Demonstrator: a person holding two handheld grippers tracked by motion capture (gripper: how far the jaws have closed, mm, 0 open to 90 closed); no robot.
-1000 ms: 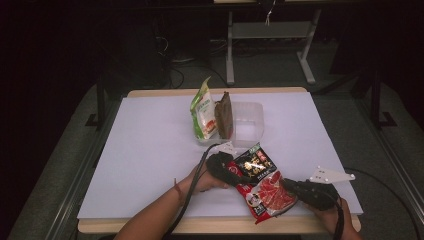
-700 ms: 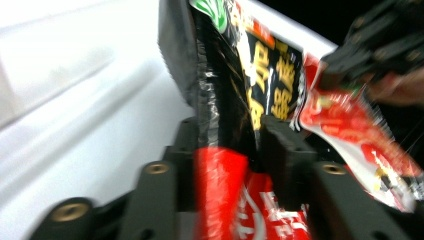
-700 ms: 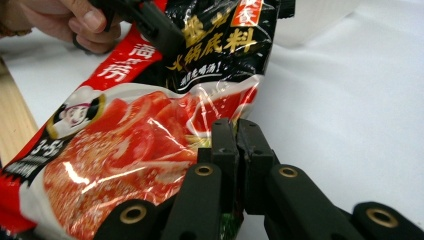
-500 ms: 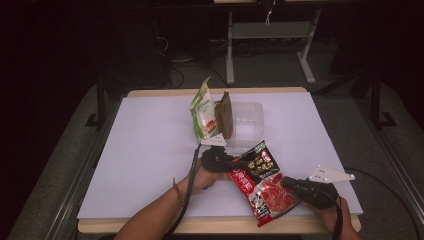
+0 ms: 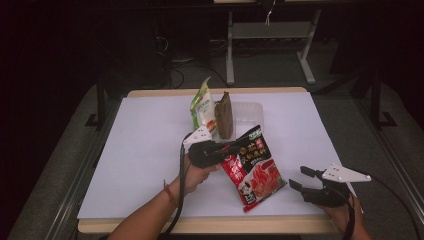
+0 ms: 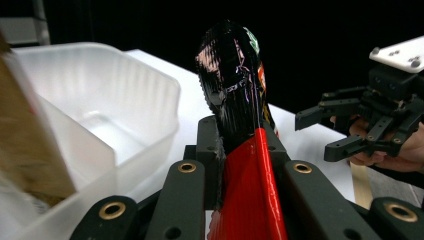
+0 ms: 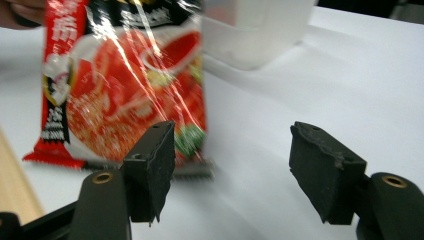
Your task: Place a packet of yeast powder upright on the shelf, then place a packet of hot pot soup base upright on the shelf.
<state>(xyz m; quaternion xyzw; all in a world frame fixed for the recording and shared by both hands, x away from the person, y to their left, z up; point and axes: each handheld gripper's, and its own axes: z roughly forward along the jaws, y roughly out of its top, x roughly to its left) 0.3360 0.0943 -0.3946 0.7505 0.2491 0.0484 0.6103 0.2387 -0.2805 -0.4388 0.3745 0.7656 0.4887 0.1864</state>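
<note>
In left tool (image 5: 227,148): red packet (image 5: 252,167).

The right gripper (image 7: 227,170) hangs over a white tabletop (image 7: 325,85), its two black jaws spread wide with nothing between them; beyond the left jaw a red and black snack packet (image 7: 125,85) stands tilted, its lower edge near the tabletop, with a translucent plastic tub (image 7: 255,30) behind it

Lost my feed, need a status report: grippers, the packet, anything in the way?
Left gripper shut on red packet, lifted near tub. Right gripper open, apart from packet. Two packets standing in tub; rest of tub free.
</note>
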